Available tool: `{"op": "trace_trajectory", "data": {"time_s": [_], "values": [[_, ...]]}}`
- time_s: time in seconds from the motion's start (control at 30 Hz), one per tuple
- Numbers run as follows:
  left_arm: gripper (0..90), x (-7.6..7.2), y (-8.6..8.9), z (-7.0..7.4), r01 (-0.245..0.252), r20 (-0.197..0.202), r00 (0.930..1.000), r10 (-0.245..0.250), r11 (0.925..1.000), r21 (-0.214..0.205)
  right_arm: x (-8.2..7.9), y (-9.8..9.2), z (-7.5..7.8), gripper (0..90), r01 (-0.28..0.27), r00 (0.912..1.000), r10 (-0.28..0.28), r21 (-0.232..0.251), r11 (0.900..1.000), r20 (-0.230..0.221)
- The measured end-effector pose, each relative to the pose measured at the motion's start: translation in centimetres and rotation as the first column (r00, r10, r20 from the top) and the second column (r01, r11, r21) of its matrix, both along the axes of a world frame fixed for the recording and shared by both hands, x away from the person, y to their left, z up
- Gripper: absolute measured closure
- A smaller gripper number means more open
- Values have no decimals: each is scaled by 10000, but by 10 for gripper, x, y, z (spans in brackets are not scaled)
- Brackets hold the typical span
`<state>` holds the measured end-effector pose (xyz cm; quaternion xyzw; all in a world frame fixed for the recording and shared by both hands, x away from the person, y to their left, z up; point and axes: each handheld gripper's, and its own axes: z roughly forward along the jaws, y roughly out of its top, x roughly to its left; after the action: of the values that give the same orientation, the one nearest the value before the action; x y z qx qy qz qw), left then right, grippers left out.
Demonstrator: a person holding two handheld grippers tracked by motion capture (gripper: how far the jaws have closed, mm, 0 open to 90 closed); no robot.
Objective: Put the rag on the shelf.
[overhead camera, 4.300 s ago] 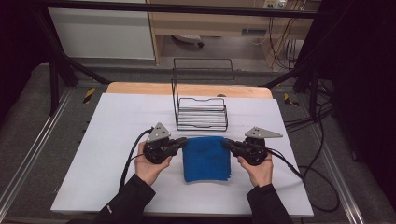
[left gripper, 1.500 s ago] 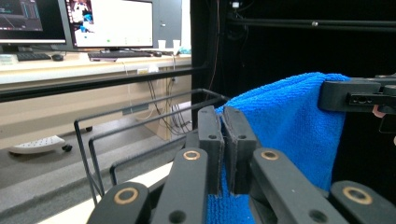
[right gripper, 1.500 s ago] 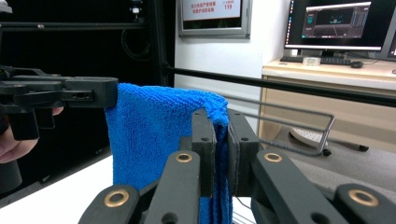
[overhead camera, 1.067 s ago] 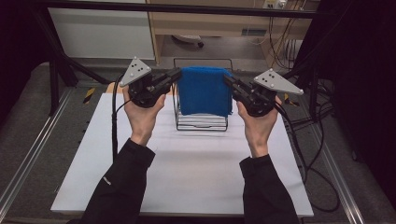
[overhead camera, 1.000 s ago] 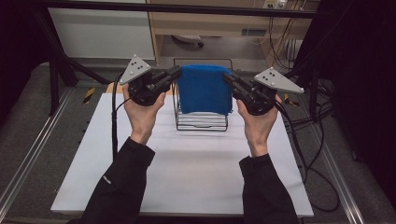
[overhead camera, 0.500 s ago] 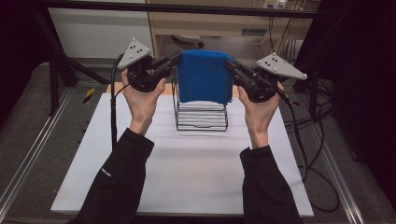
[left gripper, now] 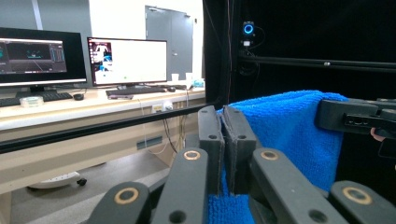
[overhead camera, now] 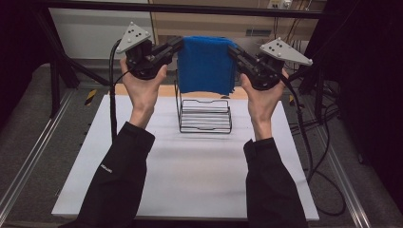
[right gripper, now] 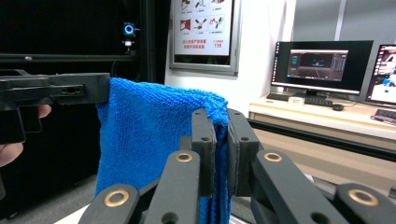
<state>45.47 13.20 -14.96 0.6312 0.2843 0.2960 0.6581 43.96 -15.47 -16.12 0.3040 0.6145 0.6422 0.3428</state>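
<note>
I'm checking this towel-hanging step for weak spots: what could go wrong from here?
1. Each hand-held gripper, left and right, pinches only a top corner of the blue towel; a corner might slip out.
2. The towel hangs in front of the wire rack, so its lower edge could snag on the wires or tip the rack when lowered.

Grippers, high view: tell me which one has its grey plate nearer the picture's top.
The left gripper: its plate sits higher in the picture than the right gripper's. Both clamp the towel above the rack.
</note>
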Motion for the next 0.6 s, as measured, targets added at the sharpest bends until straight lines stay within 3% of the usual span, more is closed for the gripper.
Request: {"op": "trace_trajectory", "data": {"time_s": [0.6], "values": [[867,30,-5,11,-354,26,9994,354,9994,41,33,0,16,841,178,9997,-176,-108,9998,194]]}}
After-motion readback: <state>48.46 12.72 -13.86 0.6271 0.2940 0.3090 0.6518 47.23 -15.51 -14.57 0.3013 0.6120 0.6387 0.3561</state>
